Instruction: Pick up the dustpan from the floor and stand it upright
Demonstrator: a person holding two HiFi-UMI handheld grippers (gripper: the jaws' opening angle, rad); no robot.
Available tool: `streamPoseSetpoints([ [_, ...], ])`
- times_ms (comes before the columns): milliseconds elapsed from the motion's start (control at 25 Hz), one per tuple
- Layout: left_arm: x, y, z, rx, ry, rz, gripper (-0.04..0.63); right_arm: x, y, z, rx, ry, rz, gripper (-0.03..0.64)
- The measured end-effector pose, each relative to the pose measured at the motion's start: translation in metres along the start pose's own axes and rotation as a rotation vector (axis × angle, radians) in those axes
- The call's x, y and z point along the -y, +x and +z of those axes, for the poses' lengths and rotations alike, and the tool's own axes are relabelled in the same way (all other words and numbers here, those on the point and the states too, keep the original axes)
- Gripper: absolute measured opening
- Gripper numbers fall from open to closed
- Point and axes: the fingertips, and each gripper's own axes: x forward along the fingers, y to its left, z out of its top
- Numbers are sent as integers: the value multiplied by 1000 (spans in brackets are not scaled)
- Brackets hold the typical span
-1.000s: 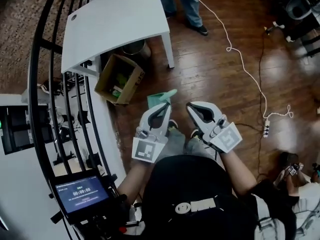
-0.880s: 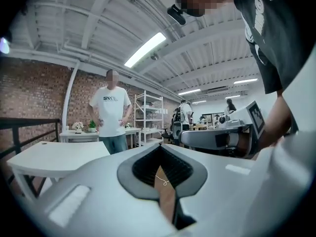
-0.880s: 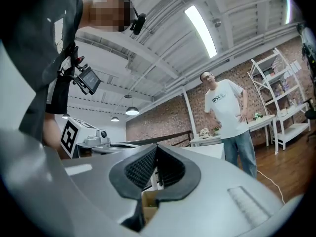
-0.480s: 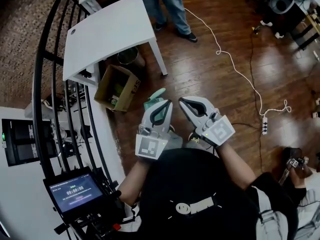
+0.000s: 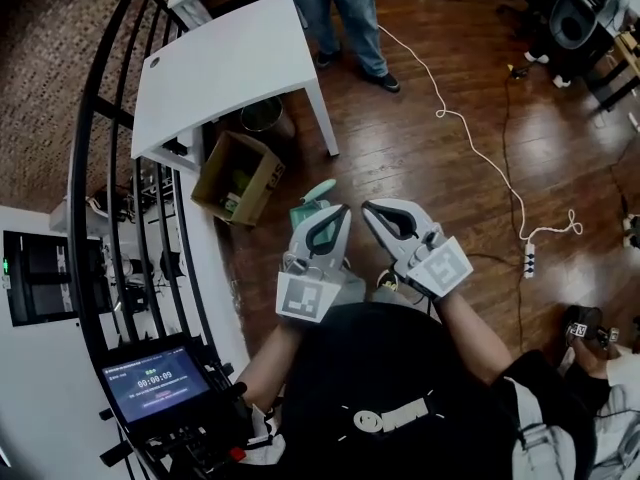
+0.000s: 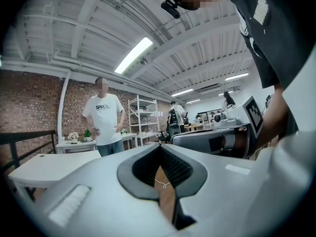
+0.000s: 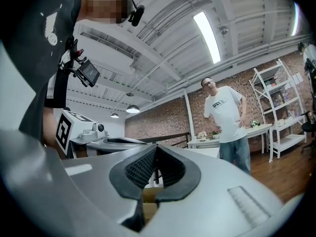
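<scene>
- The left gripper has its jaws pressed together at the tips, with nothing between the pads. Only floor shows through the slit behind the tips.
- The right gripper has its jaws closed tip to tip as well, and it is empty.
- The two grippers are held side by side, with the tips angled toward each other and close but apart.
- The dustpan is teal and is on the wooden floor, below and just past the left jaws. That gripper covers its near edge, and its handle points away from the tips. Neither gripper touches it. I cannot tell whether it lies flat or leans.
- An open cardboard box sits on the floor to the left of the left jaws, beyond the dustpan.
- A white table stands further out on that side, with a round bin under its near corner.
- A person in a white shirt and jeans stands well ahead of both sets of jaws, next to the table.
- A white cable snakes over the floor ahead and to the right of the right jaws and ends at a power strip.
- A black railing curves along the far left.
</scene>
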Motion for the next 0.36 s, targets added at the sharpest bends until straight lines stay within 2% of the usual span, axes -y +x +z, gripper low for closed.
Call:
streamPoseSetpoints([
  [120,2,1,1,0,32,-12,15,0,-1,0,0,-4,2,2],
  [360,2,1,4,7,37,-12,15,-3,-1,-1,-5,0,10,2],
])
